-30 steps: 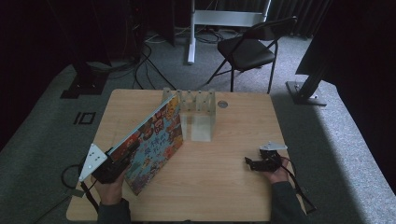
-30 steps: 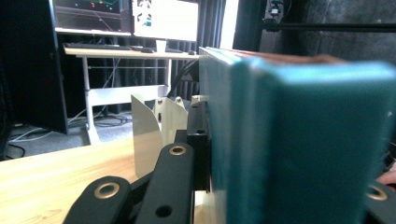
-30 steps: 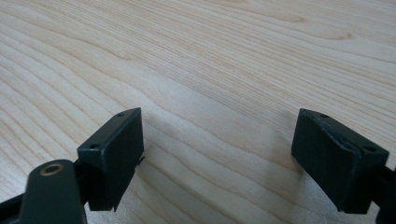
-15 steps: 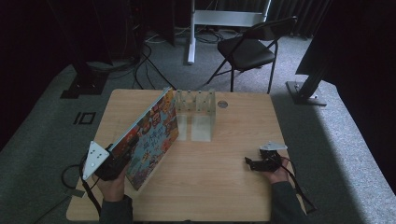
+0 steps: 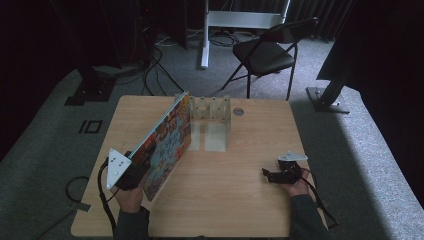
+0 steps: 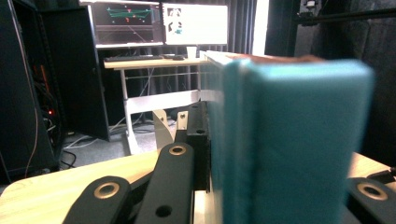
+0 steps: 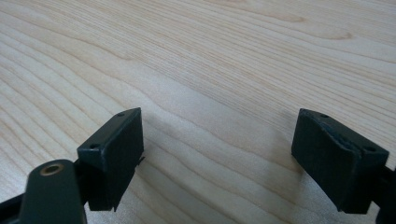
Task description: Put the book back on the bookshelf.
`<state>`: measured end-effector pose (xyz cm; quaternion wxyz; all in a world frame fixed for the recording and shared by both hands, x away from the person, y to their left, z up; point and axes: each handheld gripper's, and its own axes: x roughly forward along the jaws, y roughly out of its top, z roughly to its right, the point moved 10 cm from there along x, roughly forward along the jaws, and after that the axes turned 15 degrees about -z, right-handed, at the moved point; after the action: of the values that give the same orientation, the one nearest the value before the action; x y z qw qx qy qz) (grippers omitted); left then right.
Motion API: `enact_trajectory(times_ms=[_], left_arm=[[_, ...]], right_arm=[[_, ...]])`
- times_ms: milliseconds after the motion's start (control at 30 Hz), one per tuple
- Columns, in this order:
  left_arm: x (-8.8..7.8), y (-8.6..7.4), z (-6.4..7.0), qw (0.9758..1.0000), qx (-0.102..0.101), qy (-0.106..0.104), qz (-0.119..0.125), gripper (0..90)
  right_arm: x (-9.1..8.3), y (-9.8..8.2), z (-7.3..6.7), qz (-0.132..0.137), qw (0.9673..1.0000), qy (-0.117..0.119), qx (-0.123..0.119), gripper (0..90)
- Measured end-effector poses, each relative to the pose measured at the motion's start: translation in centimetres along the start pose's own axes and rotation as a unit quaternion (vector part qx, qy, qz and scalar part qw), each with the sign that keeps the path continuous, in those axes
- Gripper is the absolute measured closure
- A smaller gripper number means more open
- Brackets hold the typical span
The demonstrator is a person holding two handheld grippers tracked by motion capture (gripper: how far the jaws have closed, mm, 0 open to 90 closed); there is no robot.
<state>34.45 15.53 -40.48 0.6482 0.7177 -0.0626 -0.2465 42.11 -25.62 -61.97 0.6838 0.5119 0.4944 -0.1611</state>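
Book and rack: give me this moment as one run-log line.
left gripper: shut on book, tilted, top edge near rack | right gripper: open, holds nothing, low over table

Big flat picture book (image 5: 167,142), thin, hardcover-type, w/ busy multicolour cartoon cover (reds, yellows, blues). Held up off the wooden table, standing on edge and tilted, cover facing right/near. Runs diagonally: near-left end over the table's near-left part, far end up by the clear acrylic rack at table's far-centre, just beside the rack's left end; touching or not, can't tell. In the left gripper view its edge (image 6: 289,140) looks teal, blurred, v. close.
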Motion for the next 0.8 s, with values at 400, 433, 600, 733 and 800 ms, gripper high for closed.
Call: enact_trajectory(times_ms=[400,433,600,733,800], left_arm=[[1.0,0.4,-0.1,0.9998,-0.012,0.015,0.002,80.4],[1.1,0.4,-0.1,0.9998,-0.015,0.016,0.002,80.4],[1.3,0.6,-0.3,0.9995,-0.022,0.022,0.007,80.4],[1.5,0.6,-0.4,0.9993,-0.023,0.028,0.006,80.4],[1.5,0.7,-0.4,0.9992,-0.024,0.032,0.007,80.3]], right_arm=[[0.0,0.0,0.0,0.000,1.0000,0.000,0.000,16.6],[0.0,0.0,0.0,0.000,1.0000,0.000,0.000,16.6],[0.0,0.0,0.0,0.000,1.0000,0.000,0.000,16.6],[0.0,0.0,0.0,0.000,1.0000,0.001,0.000,16.6],[0.0,0.0,0.0,0.000,1.0000,0.001,0.000,16.6]])
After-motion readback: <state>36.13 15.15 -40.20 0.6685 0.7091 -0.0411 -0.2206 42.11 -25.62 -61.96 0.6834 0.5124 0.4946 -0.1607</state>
